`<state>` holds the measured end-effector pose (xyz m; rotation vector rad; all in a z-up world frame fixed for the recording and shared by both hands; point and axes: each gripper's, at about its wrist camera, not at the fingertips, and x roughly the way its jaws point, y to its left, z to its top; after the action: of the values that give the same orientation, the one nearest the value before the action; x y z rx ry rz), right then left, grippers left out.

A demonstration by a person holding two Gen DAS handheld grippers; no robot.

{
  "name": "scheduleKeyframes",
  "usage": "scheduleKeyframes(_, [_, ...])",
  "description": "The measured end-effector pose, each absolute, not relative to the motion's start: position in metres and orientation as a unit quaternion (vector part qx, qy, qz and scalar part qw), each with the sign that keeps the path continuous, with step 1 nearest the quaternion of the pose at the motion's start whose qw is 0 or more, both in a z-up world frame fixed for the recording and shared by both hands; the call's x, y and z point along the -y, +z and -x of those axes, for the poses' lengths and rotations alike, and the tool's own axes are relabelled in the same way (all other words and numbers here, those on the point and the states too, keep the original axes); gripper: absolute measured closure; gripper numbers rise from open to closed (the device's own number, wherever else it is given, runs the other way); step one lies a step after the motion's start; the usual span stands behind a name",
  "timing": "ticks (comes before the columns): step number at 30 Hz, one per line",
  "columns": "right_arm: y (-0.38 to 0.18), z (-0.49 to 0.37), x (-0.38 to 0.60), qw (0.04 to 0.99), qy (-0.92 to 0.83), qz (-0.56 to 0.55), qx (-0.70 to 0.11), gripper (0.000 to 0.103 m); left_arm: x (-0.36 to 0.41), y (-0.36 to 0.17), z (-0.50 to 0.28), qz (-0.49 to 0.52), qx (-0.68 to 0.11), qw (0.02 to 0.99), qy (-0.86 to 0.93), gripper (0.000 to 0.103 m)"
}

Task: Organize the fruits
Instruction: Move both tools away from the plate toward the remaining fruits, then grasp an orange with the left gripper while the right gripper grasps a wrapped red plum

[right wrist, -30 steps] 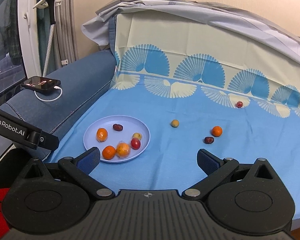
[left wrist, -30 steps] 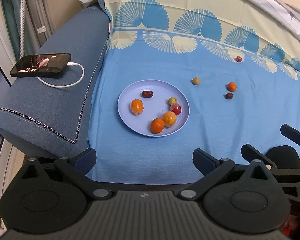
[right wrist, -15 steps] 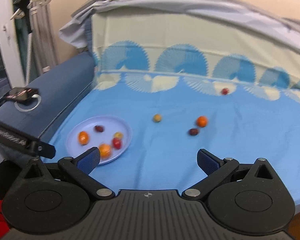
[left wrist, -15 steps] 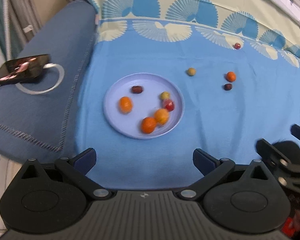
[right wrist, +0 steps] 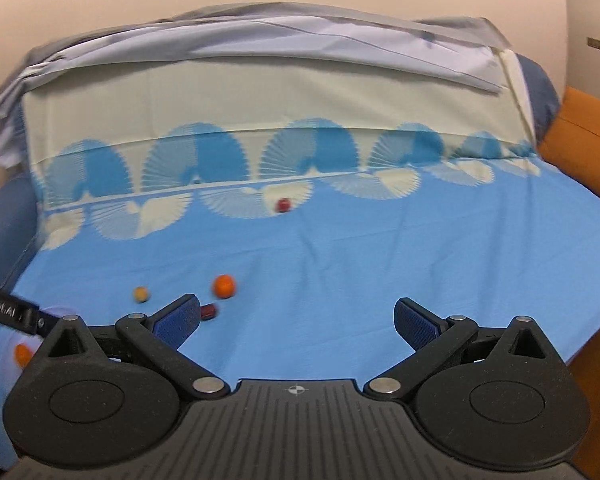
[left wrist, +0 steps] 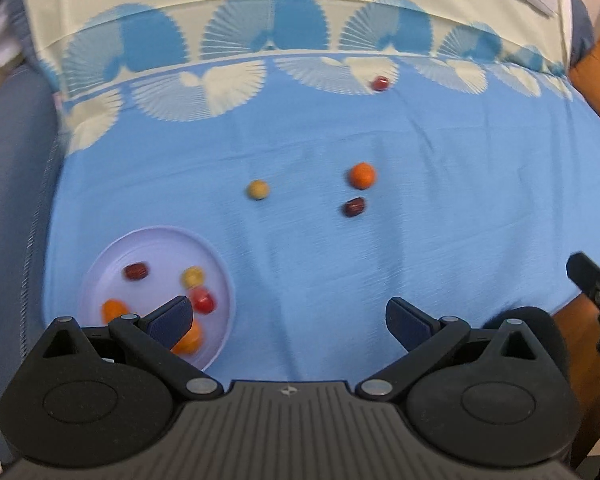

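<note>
A sofa draped in a blue cloth (left wrist: 420,240) with cream fan motifs stands against a beige wall; an orange cushion (right wrist: 580,136) lies at its right end. A lilac plate (left wrist: 100,276) at left carries several fruits. Loose on the cloth, ahead of both claws: a yellow fruit (left wrist: 257,190), an orange fruit (left wrist: 362,175), a dark date (left wrist: 354,207) just beside it, and a red fruit (left wrist: 380,83) far back. Left claw (left wrist: 290,320) and right claw (right wrist: 298,320) both gape wide, holding nothing.
</note>
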<state>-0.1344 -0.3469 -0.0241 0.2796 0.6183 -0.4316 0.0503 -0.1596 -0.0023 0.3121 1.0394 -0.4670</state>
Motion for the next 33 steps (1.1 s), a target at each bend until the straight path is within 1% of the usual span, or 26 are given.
scheduleKeyframes(11, [-0.049, 0.101, 0.402, 0.911, -0.239, -0.150, -0.301, 0.001, 0.230, -0.037, -0.093, -0.184, -0.503, 0.811, -0.235, 0.000])
scheduleKeyframes(20, [-0.083, 0.050, 0.457, 0.907, -0.252, -0.144, -0.305, 0.001, 0.289, -0.070, -0.128, -0.210, -0.490, 0.798, -0.282, 0.000])
scheduleKeyframes(26, [-0.130, -0.010, 0.504, 0.905, -0.238, -0.145, -0.322, 0.001, 0.321, -0.102, -0.154, -0.211, -0.490, 0.785, -0.314, 0.000])
scheduleKeyframes(31, [-0.184, -0.079, 0.536, 0.897, -0.206, -0.167, -0.354, 0.001, 0.335, -0.128, -0.179, -0.224, -0.486, 0.773, -0.341, 0.000])
scheduleKeyframes(33, [-0.204, -0.106, 0.544, 0.898, -0.190, -0.182, -0.353, 0.001, 0.336, -0.136, -0.190, -0.222, -0.483, 0.772, -0.347, 0.000])
